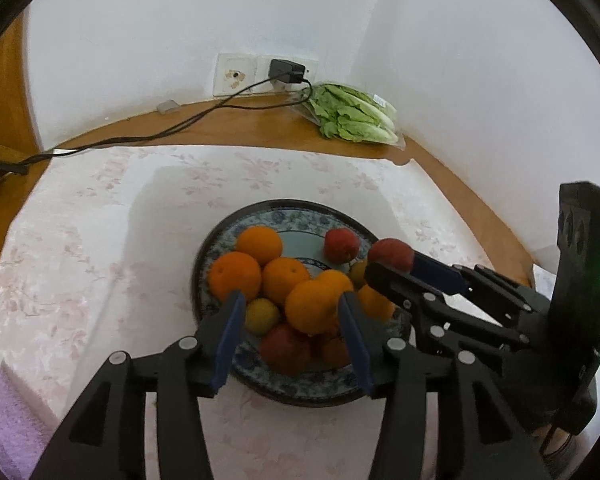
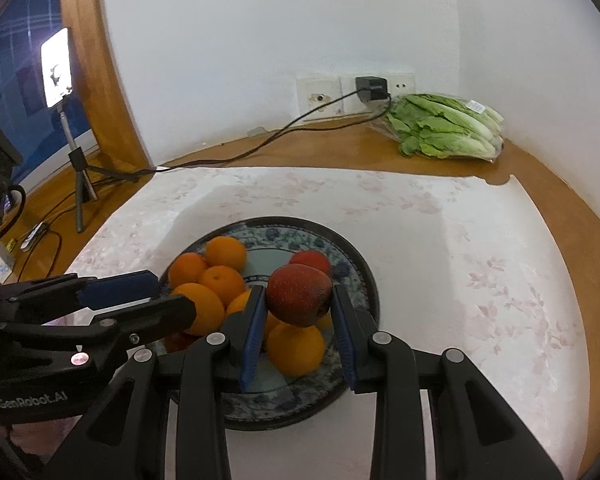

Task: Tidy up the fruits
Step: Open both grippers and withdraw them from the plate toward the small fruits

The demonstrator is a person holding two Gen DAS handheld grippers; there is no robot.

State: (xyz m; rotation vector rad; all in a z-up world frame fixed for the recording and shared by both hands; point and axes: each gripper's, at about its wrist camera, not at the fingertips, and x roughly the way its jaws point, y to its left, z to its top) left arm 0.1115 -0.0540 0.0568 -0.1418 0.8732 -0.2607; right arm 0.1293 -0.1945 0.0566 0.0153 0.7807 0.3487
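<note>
Blue-padded right gripper [image 2: 299,300] pinches a red apple [image 2: 298,294] above the plate [image 2: 356,276]; left gripper [image 1: 292,312] hangs spread, empty, over oranges [image 1: 312,306]; sorting seems underway; next, set the apple somewhere clear.

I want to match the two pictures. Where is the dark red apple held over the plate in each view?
Left wrist view: the dark red apple is right of centre, gripped at the tip of the right tool, over the plate's right rim.
Right wrist view: the apple is at centre, between the blue pads.
Shared landmark: the bagged green lettuce by the wall.
</note>
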